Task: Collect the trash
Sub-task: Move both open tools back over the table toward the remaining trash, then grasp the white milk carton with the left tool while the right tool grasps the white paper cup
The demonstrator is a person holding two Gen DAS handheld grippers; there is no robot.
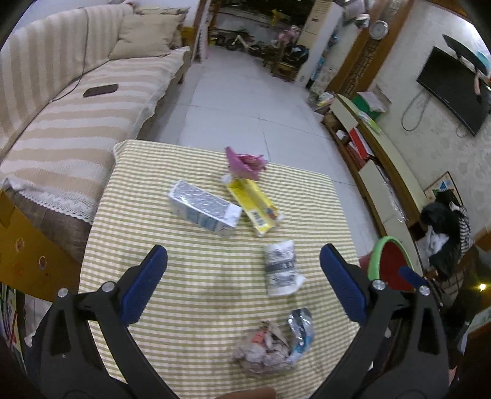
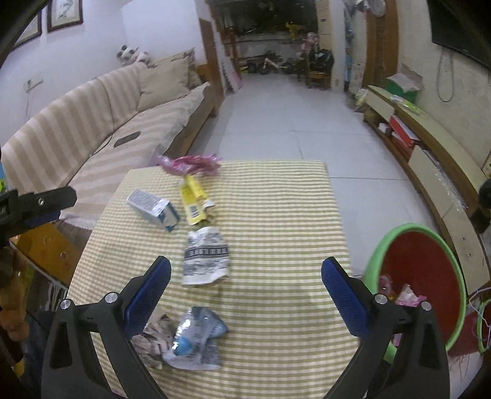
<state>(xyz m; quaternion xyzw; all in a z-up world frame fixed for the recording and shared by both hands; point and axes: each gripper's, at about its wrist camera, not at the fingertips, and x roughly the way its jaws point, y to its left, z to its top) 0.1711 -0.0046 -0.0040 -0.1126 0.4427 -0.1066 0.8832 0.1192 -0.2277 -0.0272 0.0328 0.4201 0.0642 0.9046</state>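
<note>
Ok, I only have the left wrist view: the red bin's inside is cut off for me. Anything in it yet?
Observer: Yes, the red bin already holds pink wrappers at the bottom.
Operator: Which trash is nearest the right gripper?
Observer: The crumpled blue-and-silver wrapper, low between the right gripper fingers, which are wide open.
Operator: Anything on the wall above the sofa?
Observer: Two framed pictures.

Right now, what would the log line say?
left gripper: open, empty | right gripper: open, empty | table: five trash pieces, crumpled wad nearest | bin: right of table, some trash inside
</note>
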